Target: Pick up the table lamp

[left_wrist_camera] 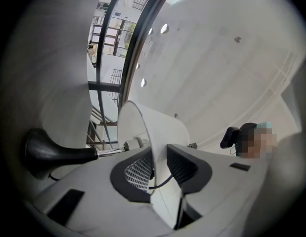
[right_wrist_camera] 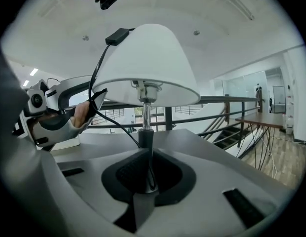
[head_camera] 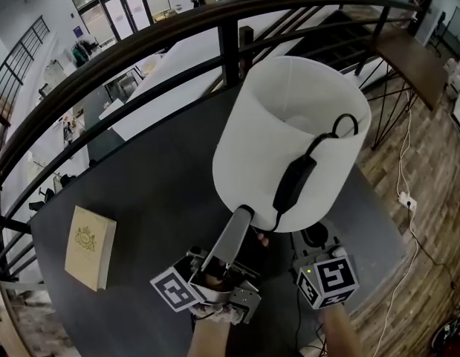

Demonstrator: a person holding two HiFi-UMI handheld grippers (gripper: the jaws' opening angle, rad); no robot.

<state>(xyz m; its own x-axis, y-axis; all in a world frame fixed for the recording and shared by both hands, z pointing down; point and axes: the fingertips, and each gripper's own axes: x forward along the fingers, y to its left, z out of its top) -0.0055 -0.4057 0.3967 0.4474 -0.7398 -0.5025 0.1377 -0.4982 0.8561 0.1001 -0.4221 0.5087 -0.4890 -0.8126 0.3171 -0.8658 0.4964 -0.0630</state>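
Head view hides a lot. The table lamp (head_camera: 252, 155) leans over the dark table (head_camera: 155, 192), and its shade (left_wrist_camera: 157, 127) covers the stem and the right gripper's (right_wrist_camera: 145, 174) jaws. Only that gripper's marker cube (head_camera: 328, 280) shows. The black base (head_camera: 315, 236) peeks out just ahead of the cube. We can't tell if it rests on the table or is lifted. Both forearms are cut off at the bottom edge.

In the right gripper view the jaws are nearly together on the thin stem (right_wrist_camera: 145, 117), with pads against both sides. The base is hidden behind the jaw bodies there.

The left gripper (left_wrist_camera: 160, 164) is partly open and straddles the shade's lower rim, one pad inside and one outside. We see no clear squeeze on the wall. A strand of cord crosses the gap too.

The shade is the only hollow thing. The cord (head_camera: 337, 121) loops over its top rim into it, and the inline switch (head_camera: 294, 184) hangs down the outside. From below we see a metal fitting (right_wrist_camera: 143, 88) inside at the stem's top. We can't make out a bulb.

A book (head_camera: 90, 248) lies flat on the table's left side, well apart from the lamp. The railing (head_camera: 140, 50) curves behind.
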